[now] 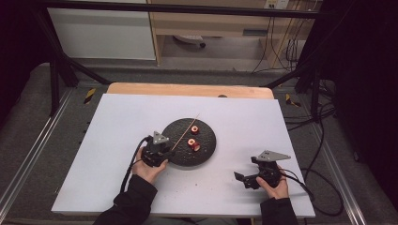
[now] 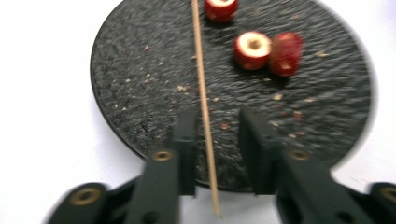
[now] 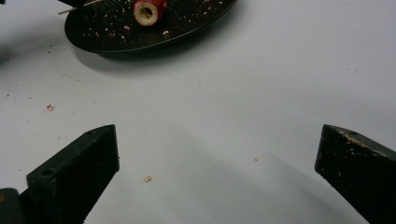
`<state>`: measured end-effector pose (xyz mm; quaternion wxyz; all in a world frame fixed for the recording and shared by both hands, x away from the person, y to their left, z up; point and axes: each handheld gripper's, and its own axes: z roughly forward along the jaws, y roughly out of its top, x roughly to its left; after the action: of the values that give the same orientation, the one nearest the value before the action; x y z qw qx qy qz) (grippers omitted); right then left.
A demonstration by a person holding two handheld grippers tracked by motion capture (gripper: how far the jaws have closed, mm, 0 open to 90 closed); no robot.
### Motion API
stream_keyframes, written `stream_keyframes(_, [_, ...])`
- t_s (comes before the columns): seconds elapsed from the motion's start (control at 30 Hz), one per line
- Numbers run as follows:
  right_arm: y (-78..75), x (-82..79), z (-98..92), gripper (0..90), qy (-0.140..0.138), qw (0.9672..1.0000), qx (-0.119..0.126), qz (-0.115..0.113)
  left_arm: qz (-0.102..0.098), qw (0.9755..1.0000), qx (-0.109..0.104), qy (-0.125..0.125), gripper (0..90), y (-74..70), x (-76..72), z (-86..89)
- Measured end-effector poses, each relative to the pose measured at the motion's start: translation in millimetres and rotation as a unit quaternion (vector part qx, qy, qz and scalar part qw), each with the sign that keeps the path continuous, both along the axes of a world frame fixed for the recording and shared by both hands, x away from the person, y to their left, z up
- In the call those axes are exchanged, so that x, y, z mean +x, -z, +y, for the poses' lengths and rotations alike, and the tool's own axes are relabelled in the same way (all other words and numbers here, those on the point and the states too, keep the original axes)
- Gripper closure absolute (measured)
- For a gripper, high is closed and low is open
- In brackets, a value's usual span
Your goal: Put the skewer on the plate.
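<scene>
- Left gripper (image 1: 165, 152) sits at the near-left rim of the round black stone-textured plate (image 1: 206, 150); its jaws stand apart with the thin wooden skewer (image 2: 201, 84) running between them, pads not pressing it as far as I can see, so released, not grasping.
- Skewer's long axis runs straight away from my left claw, along the jaw line, across the left half of the plate toward its far rim; near end overhangs the plate's near rim onto the white tabletop (image 1: 122, 122).
- In the high view the skewer (image 1: 185, 131) lies diagonally, near-left to far-right, tip past the plate's far edge.
- Left hand is plainly the nearer one; the stick is already centred in the gap, slightly closer to the left jaw.
- Right gripper (image 1: 244, 179) rests well apart, toward the near-right corner of the tabletop, jaws wide open, nothing between them but bare white surface.
- Red cored fruit pieces with pale centres (image 2: 266, 50) sit on the plate right of the skewer, two touching each other; a third (image 2: 220, 9) is farther up, just beside the stick.
- My judgement: closing on the skewer needs no sideways shift; the far fruit piece beside the stick could get nudged if it swings.
- Crumbs scattered on plate and tabletop, no obstruction.
</scene>
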<state>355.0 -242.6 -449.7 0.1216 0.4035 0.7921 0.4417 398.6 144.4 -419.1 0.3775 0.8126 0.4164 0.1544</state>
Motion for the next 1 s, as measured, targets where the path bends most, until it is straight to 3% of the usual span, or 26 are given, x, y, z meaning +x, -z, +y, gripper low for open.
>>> stream_keyframes(0.1, [-0.5, -0.2, -0.7, 0.8, 0.004, 1.0, 0.003, -0.001, -0.013, 0.9995, -0.001, 0.028, 53.1, -7.9, -3.1, 12.1])
stream_keyframes(0.23, [-1.2, -0.1, -1.7, 0.8, 0.006, 1.0, 0.004, 0.0, -0.033, 0.9983, -0.002, 0.047, 42.7, -17.6, -10.1, 31.7])
stream_keyframes(0.47, [-1.3, -0.1, -2.7, 0.7, 0.009, 1.0, 0.004, 0.0, -0.045, 0.9977, -0.002, 0.05, 22.3, -21.6, -22.8, 72.7])
stream_keyframes(0.73, [-2.0, -0.3, -3.8, 0.7, 0.011, 0.9999, 0.004, 0.001, -0.041, 0.9988, -0.011, 0.023, 8.1, 0.7, -39.9, 114.9])
stream_keyframes(1.0, [0.5, -1.1, -4.1, 0.7, 0.009, 0.9999, 0.001, 0.006, -0.036, 0.9989, -0.029, 0.006, 5.4, 24.4, -51.6, 135.3])
